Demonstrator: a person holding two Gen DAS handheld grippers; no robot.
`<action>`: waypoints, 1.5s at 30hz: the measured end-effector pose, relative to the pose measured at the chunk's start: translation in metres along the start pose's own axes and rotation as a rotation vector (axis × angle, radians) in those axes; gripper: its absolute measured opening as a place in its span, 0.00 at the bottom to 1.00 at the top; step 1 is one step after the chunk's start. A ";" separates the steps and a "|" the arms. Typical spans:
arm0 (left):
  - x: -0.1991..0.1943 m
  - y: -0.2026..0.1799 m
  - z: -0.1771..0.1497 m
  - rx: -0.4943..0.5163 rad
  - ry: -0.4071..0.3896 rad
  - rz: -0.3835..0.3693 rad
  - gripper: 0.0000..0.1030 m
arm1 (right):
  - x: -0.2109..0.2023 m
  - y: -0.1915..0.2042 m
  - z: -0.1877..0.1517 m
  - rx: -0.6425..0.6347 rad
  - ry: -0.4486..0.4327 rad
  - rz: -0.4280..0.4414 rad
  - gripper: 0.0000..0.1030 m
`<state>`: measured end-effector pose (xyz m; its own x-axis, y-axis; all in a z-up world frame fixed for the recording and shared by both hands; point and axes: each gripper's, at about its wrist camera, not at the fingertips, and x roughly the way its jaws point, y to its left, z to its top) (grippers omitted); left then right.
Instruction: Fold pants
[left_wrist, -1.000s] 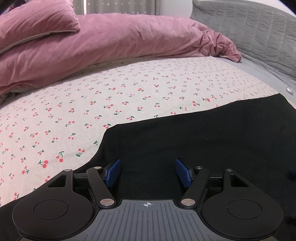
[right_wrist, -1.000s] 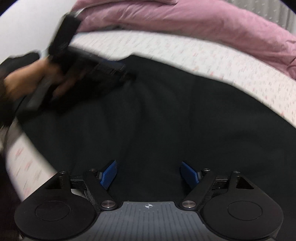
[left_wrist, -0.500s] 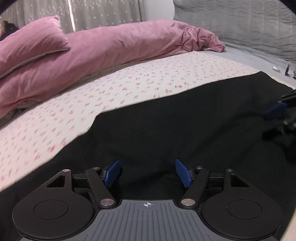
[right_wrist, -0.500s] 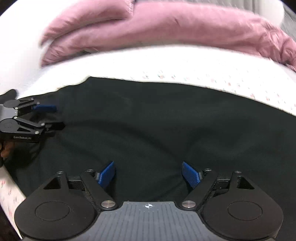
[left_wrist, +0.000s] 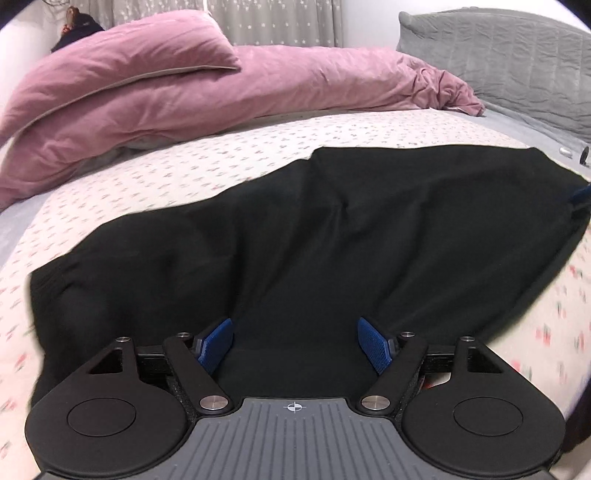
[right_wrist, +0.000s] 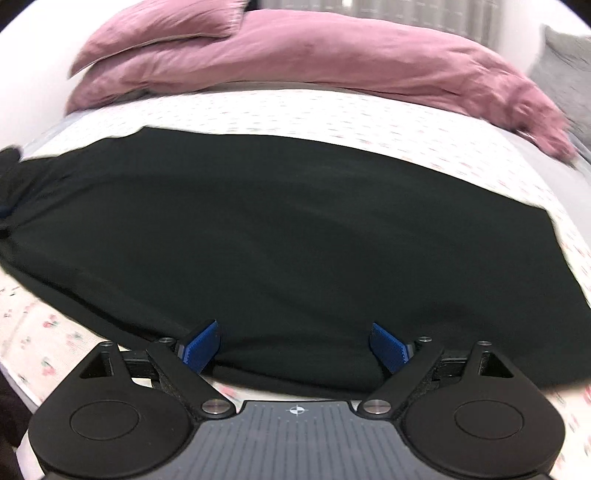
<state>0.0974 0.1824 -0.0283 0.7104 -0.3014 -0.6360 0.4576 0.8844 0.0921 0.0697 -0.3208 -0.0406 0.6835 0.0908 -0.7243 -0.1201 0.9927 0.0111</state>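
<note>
Black pants (left_wrist: 332, 240) lie flat along the bed's (left_wrist: 184, 177) near edge, looking once-folded; more folds remain. Left gripper (left_wrist: 295, 345) and right gripper (right_wrist: 295, 347) have just been opening, jaws spread, nothing pinched.

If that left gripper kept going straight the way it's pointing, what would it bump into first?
Most likely the black pants spread on the cherry-print sheet. The left gripper points down at the fabric with its jaws open and nothing else ahead, though depth is hard to judge.

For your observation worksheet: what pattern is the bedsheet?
White bedsheet with small red cherries, clearest in the left wrist view.
</note>
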 end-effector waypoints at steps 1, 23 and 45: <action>-0.005 0.003 -0.003 -0.007 0.009 0.017 0.74 | -0.003 -0.008 -0.006 0.024 0.003 -0.014 0.86; 0.012 -0.062 0.077 -0.277 0.010 -0.069 0.84 | -0.053 -0.130 -0.055 0.803 -0.178 -0.250 0.67; 0.074 -0.114 0.103 -0.417 0.073 -0.280 0.85 | -0.009 -0.131 -0.014 0.765 -0.149 -0.450 0.04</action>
<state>0.1533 0.0219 -0.0069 0.5447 -0.5347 -0.6461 0.3620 0.8448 -0.3940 0.0688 -0.4526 -0.0450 0.6431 -0.3629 -0.6743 0.6571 0.7138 0.2425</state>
